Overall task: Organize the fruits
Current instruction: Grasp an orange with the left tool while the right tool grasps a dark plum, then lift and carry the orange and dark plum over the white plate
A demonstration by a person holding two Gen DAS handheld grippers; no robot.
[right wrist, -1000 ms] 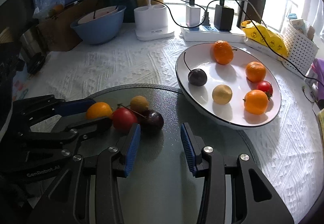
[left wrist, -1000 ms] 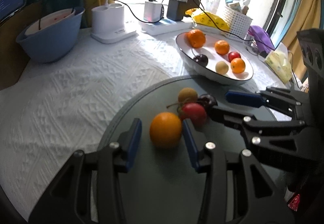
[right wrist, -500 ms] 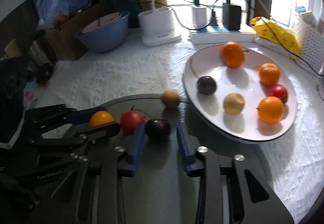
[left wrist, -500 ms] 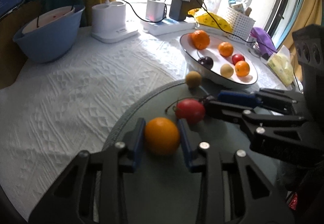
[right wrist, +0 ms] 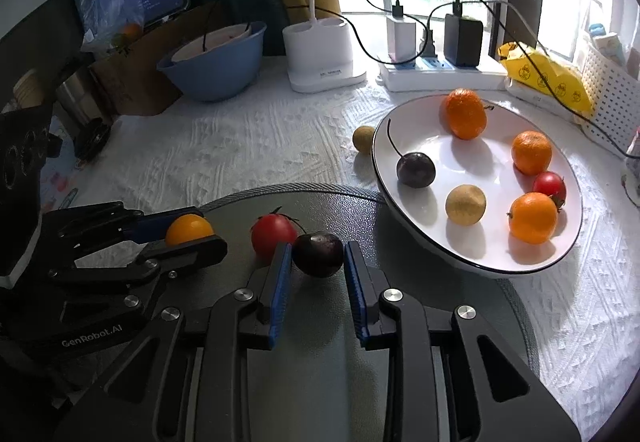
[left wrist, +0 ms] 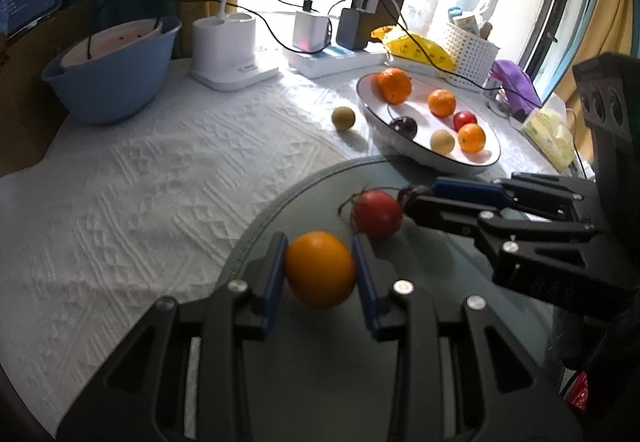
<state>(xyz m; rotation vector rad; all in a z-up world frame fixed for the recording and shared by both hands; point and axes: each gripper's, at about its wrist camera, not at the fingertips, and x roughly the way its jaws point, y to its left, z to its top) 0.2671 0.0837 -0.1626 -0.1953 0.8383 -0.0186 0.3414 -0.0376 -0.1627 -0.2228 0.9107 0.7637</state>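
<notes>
A table covered with a white textured cloth (right wrist: 224, 146) carried everything, and a round grey mat (right wrist: 400, 322) lay on it directly beneath both grippers. Ahead and to the right of the right gripper sat a white plate (right wrist: 424, 242), with a small tan fruit (right wrist: 363, 139) on the cloth just beside its left rim. Farther ahead stood a blue bowl (right wrist: 216, 70), a white lamp base (right wrist: 320, 54) and a power strip (right wrist: 440, 76).

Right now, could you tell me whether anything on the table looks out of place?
Yes: a small tan fruit lies loose on the white tablecloth, just outside the white plate's rim, neither in the plate nor on the grey mat.
</notes>
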